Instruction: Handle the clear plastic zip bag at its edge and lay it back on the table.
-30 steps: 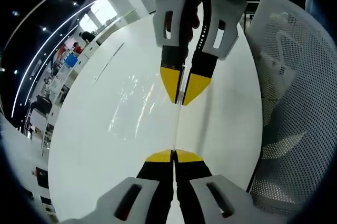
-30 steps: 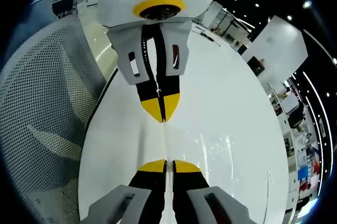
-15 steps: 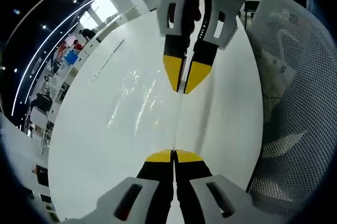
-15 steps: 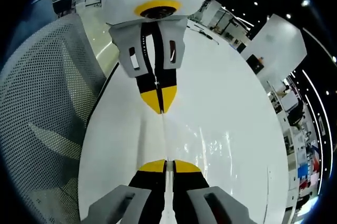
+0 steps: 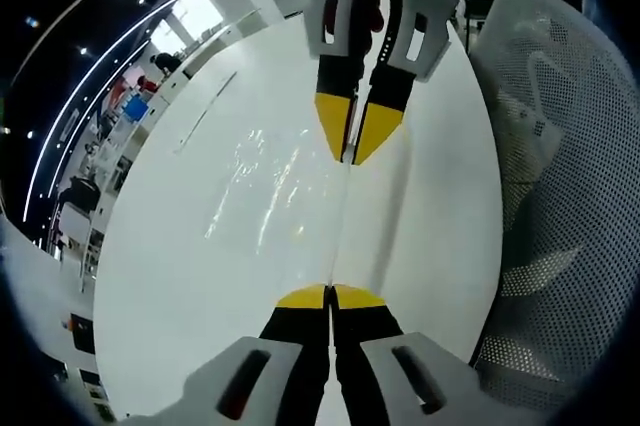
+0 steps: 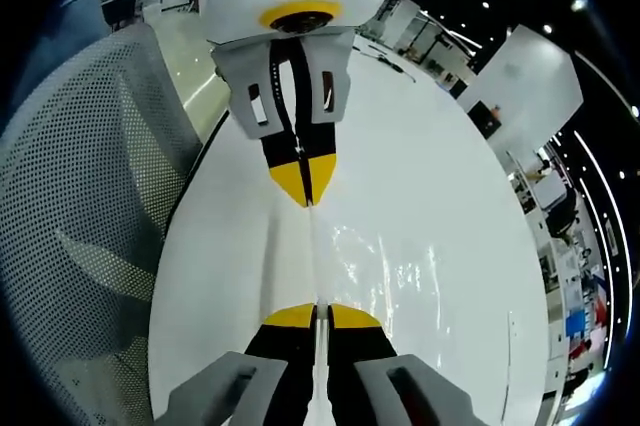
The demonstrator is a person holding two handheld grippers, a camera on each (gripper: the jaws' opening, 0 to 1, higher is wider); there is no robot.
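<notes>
White table (image 5: pixel 200 276) under both views. Left gripper (image 5: pixel 330 296) and right gripper (image 6: pixel 317 315), each clamped on the zip bag (image 5: pixel 290 196) edge, have drawn farther apart; edge taut, bag held just above the table, not yet laid down.

Far edges of clear zip bag (image 5: pixel 290 196) indistinct against white table (image 5: pixel 180 276).

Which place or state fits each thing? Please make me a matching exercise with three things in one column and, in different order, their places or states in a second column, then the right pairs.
Things:
1. zip bag
2. mesh chair
3. left gripper

Places or states:
A. stands beside the white table
B. shut on the bag's edge
C. stretched between the two grippers

Pairs: 1-C, 2-A, 3-B
</notes>
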